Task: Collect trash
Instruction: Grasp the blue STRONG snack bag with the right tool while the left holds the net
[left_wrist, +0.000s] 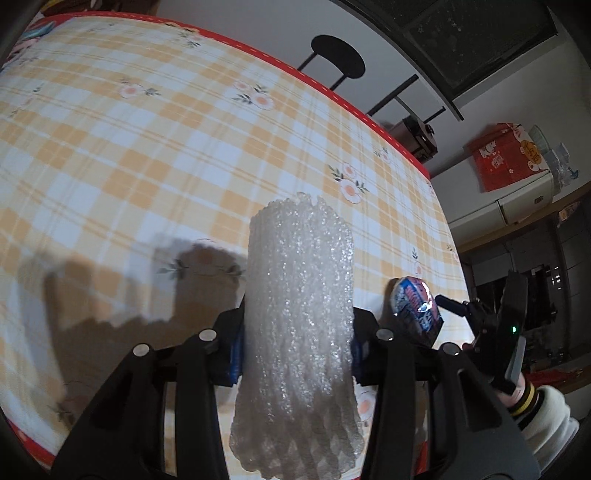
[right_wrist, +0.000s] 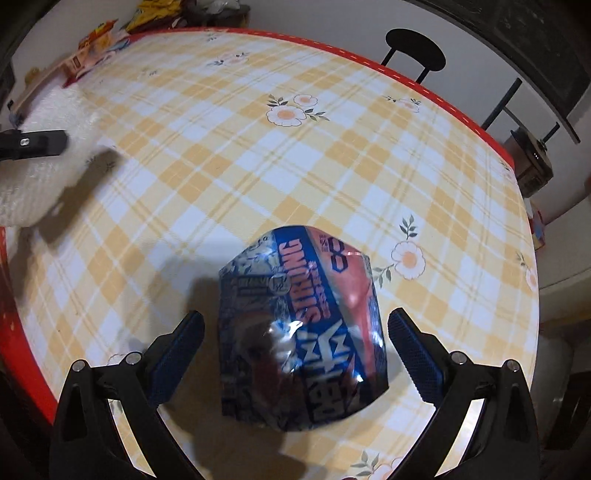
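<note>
Checked yellow tablecloth (right_wrist: 229, 155) w/ red trim, two bits of trash being dealt with near its near edge.

Left gripper (left_wrist: 297, 343) is clamped on a white foam net sleeve (left_wrist: 299, 325), lifted above the cloth, long axis running straight away from the camera, pinched across its middle. It looks very light, soft and springy, so it squashes rather than slips. Right gripper (right_wrist: 295, 354) stands wide, blue pads either side of a crushed blue drink can (right_wrist: 303, 328) near the table's near edge, not touching it; prob. lying on the cloth, though the wrist view doesn't settle that. Can's long axis points away toward the far edge. Thin metal: light, slick, dents easily. Best held across the flattened sides mid-body.
</note>
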